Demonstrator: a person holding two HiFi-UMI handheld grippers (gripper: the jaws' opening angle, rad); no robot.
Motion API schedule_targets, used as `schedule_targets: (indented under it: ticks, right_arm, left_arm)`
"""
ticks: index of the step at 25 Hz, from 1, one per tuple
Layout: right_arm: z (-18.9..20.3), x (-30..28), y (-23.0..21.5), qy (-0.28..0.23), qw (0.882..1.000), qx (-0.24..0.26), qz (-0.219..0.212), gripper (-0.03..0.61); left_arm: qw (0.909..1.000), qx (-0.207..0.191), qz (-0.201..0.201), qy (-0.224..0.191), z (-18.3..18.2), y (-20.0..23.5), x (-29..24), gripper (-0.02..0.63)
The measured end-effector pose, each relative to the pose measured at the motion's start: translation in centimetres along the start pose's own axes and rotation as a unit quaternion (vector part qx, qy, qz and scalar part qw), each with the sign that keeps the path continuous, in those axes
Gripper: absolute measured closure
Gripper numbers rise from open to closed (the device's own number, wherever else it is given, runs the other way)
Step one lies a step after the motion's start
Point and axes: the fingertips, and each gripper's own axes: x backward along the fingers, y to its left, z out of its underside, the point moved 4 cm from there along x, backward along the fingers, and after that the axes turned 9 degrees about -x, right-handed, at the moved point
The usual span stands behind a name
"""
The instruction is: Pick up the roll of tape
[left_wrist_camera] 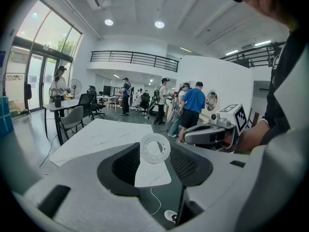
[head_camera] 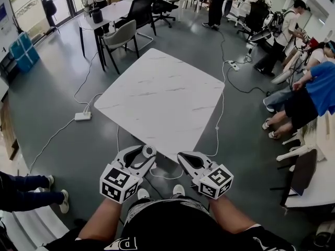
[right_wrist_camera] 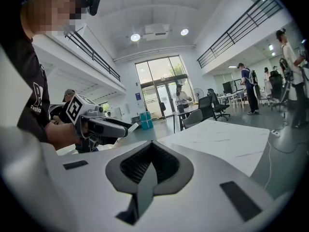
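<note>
both forearms come up from the bottom of the head view, hands drawn in close to the torso, marker cubes facing up. the two claws point forward and slightly down, angled in toward each other at the near corner of the white marble bench [head_camera: 162, 95].

left claw [head_camera: 147, 153] – jaws stand wide and are clamped on the roll of tape [head_camera: 149, 151]. in the left gripper view the translucent ring [left_wrist_camera: 155, 149] sits upright between the jaw tips, its open face toward the camera. the roll is held in the air just short of the bench's near edge, not resting on it.

right claw [head_camera: 183, 159] – jaws together, nothing between them; it is level with the left claw, just beside it and apart.
</note>
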Motion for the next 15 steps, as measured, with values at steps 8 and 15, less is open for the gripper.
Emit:
schedule_targets:
  ticks: [8,15]
  right_arm:
    - [0.11,0.23,0.09,0.002,1.0,0.001,0.006,0.575]
    - [0.27,-0.05,0.03,0.0,1.0,0.002,0.008,0.575]
  left_arm:
    - [1.0,-0.001,0.006,0.001,-0.1,-0.16,-0.11,0.408]
    - [1.0,0.001,0.006,0.003,0.37,0.05,-0.05,0.408]
